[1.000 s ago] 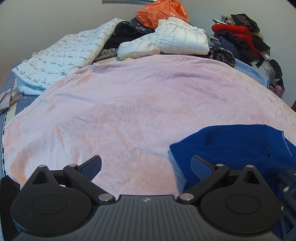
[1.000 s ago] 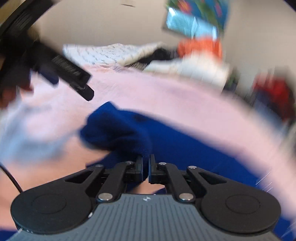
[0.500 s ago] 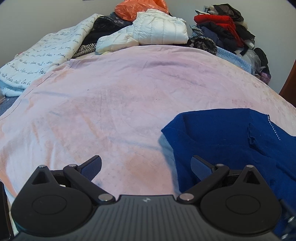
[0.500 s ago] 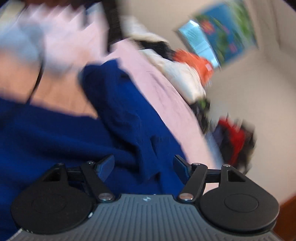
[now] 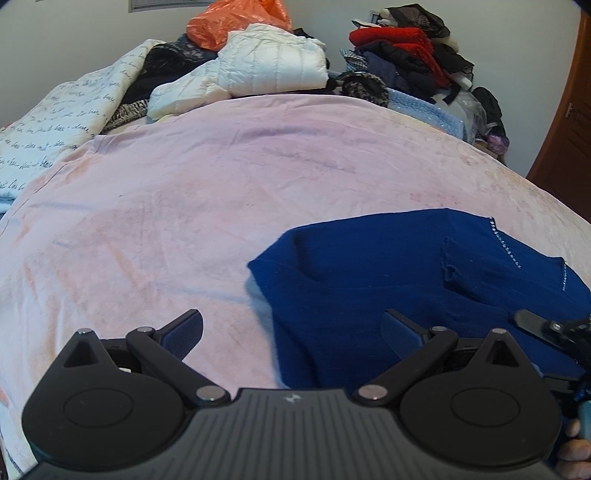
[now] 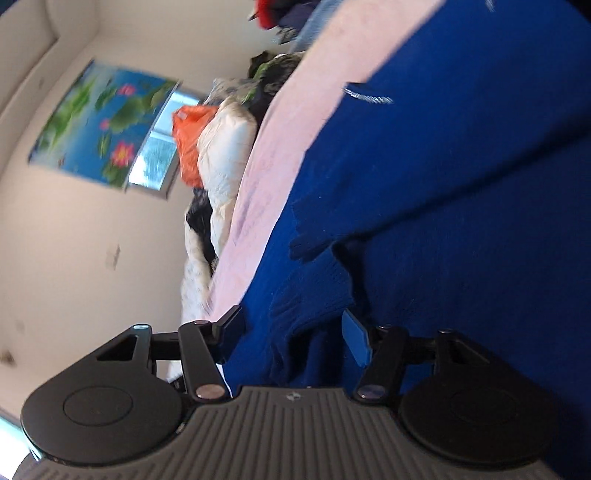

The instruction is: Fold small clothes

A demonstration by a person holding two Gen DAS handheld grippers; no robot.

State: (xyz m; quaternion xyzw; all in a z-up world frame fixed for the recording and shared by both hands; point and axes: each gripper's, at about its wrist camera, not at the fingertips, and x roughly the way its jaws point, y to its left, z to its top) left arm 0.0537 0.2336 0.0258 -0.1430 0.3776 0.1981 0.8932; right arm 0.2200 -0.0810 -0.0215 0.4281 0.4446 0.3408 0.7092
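Note:
A dark blue knit garment [image 5: 388,280] lies on the pink sheet [image 5: 221,192], with a row of small sparkly studs near its right edge. My left gripper [image 5: 291,321] stands open just above the garment's left edge; its right finger is over blue cloth and its left finger over bare sheet. My right gripper [image 6: 293,321] is rolled onto its side and its jaws are closing. A raised fold of the blue garment [image 6: 443,184] sits between them, with the pads apart from it. In the left wrist view, part of the right gripper [image 5: 546,326] shows at the right edge.
Along the far side of the bed are a white puffer jacket [image 5: 266,62], an orange bag [image 5: 236,18], a heap of red and dark clothes [image 5: 406,48] and a white quilt with script print [image 5: 66,110]. A brown door [image 5: 569,129] stands at the right.
The right gripper was shut on a bunch of blue cloth, then let it go and rolled sideways. The garment now lies flatter. The left gripper has shifted toward the garment's edge.

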